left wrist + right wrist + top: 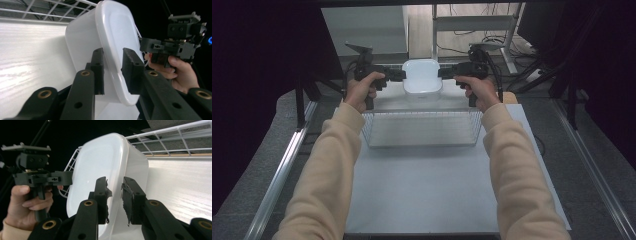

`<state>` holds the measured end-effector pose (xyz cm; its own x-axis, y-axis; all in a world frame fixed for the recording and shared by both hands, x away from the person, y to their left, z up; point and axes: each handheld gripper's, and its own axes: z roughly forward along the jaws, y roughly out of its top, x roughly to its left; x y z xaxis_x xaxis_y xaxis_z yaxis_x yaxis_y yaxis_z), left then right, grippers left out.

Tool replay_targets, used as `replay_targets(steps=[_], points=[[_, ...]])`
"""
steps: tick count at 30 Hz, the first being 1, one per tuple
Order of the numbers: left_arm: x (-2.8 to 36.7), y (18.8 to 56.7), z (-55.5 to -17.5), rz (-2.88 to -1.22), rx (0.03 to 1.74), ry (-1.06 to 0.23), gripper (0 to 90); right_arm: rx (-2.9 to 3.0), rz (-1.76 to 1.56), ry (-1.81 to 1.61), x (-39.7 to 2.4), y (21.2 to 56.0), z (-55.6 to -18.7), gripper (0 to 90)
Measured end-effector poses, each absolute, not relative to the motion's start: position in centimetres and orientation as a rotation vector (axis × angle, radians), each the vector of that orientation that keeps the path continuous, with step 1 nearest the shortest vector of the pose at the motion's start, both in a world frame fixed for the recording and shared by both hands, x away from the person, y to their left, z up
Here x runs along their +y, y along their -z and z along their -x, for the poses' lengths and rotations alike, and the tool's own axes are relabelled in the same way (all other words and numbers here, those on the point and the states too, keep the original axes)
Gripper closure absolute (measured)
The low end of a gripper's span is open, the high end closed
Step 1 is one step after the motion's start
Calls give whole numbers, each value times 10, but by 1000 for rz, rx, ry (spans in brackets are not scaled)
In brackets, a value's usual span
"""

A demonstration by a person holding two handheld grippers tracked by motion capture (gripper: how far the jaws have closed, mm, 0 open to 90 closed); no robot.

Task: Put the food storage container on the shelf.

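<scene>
Now, L claw & R claw astride white tub rim, jaws apart, past wire basket.

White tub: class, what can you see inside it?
The high view shows the white tub with a bare pale interior. The left gripper and right gripper cover its side rims.

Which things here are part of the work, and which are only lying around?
Part of the work:
white tub
left gripper
right gripper

Lying around:
wire basket
white board
desk frame
</scene>
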<state>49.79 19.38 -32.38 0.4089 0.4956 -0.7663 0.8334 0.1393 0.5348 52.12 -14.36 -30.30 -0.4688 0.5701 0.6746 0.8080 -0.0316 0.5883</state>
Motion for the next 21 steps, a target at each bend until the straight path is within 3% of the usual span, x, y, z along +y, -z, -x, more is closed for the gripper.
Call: replay_targets(steps=[5,7,8,11,13,21], points=[[191,328,-498,-1543,1244,275,588,-2005,1484,1526,-143,304,-520,660],[192,327,-496,-1538,1254,242,433,-2011,1484,1541,-144,303,-519,611],[195,322,-489,-1522,1255,165,381,-2024,1489,1591,-147,298,-512,507],[200,315,-476,-1503,1238,86,322,-2077,1466,1635,-152,292,-500,435],[209,307,-448,-1525,1213,-7,232,-2199,1398,1710,-165,285,-470,373],[218,325,-366,-1661,1131,-150,203,-2441,1285,1751,-212,312,-395,286]])
